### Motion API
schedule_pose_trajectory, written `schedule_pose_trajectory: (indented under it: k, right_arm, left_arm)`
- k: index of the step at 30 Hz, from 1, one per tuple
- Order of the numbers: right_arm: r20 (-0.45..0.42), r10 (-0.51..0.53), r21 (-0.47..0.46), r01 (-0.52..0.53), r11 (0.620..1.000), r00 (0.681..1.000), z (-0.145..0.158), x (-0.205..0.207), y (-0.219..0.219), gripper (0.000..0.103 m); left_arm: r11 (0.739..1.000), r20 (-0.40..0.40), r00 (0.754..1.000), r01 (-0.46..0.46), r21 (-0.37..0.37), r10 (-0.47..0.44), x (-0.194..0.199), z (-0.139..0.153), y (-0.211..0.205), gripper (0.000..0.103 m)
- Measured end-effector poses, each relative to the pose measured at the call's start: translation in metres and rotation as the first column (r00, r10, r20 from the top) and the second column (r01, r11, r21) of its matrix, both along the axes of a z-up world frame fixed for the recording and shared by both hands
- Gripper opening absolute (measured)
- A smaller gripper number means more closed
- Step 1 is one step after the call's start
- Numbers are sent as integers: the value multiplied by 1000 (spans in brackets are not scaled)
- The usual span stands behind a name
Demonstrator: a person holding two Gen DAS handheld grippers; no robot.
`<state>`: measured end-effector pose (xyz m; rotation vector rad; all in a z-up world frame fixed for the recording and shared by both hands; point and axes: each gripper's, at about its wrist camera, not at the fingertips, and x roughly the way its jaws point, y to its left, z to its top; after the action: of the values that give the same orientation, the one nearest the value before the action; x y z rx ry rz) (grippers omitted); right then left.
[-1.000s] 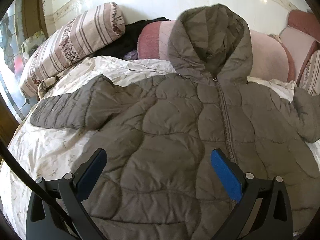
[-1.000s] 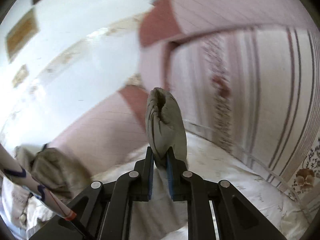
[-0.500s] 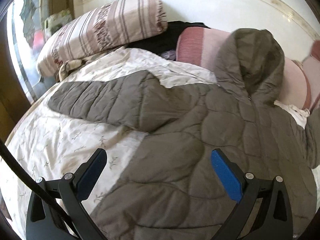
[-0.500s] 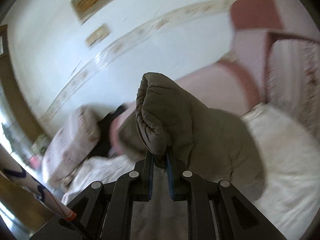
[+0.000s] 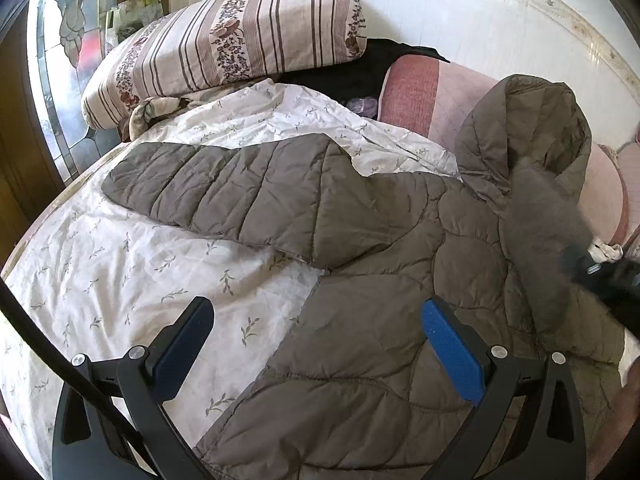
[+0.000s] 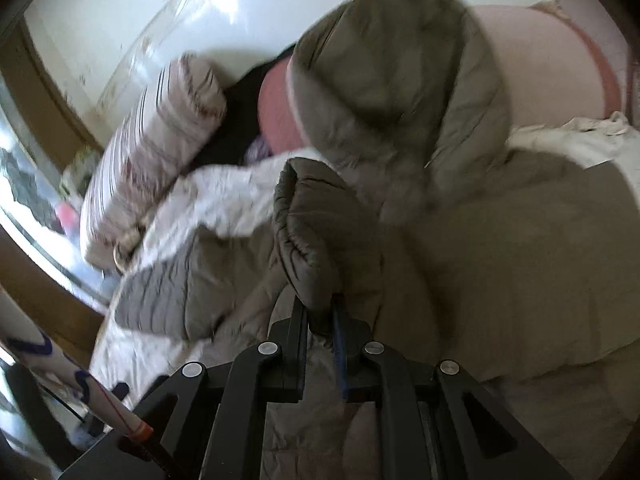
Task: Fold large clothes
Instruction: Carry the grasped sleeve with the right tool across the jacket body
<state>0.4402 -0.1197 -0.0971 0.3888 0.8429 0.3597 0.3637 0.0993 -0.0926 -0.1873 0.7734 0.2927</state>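
A grey-brown quilted hooded jacket [image 5: 380, 280] lies front up on the bed, hood [image 5: 532, 128] against the pink cushions, one sleeve [image 5: 224, 188] spread to the left. My left gripper [image 5: 316, 340] is open and empty, above the jacket's lower left edge. My right gripper [image 6: 320, 316] is shut on the cuff of the other sleeve [image 6: 316, 232] and holds it over the jacket body; it shows blurred in the left wrist view [image 5: 600, 272].
A white floral sheet [image 5: 120, 280] covers the bed. A striped pillow [image 5: 224, 48] lies at the back left, a dark garment [image 5: 352, 68] and pink cushions [image 5: 424, 96] at the head. A window and wooden frame stand on the left.
My right gripper has swung the held sleeve from the right side across over the jacket body. My left gripper has shifted left toward the jacket's left edge, still open.
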Motion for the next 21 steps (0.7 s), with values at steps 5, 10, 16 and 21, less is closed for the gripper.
schedule_pose_trajectory:
  k: [5, 10, 16, 21]
  right_arm:
    - [-30, 55, -25, -55, 998, 998, -23, 1, 21, 13]
    - [-106, 149, 68, -142, 987, 983, -33, 5, 21, 31]
    - [6, 112, 55, -112, 992, 994, -5, -20, -32, 31]
    - [19, -215, -140, 216, 966, 976, -15, -6, -128, 31]
  left_arm:
    - [1000, -7, 1000, 7, 6, -7, 4, -3, -4, 103]
    - [1000, -18, 1000, 9, 8, -9, 8, -6, -8, 103]
    - [1000, -34, 999, 16, 9, -16, 15, -12, -17, 103]
    - [999, -48, 998, 42, 26, -40, 20, -17, -30, 103]
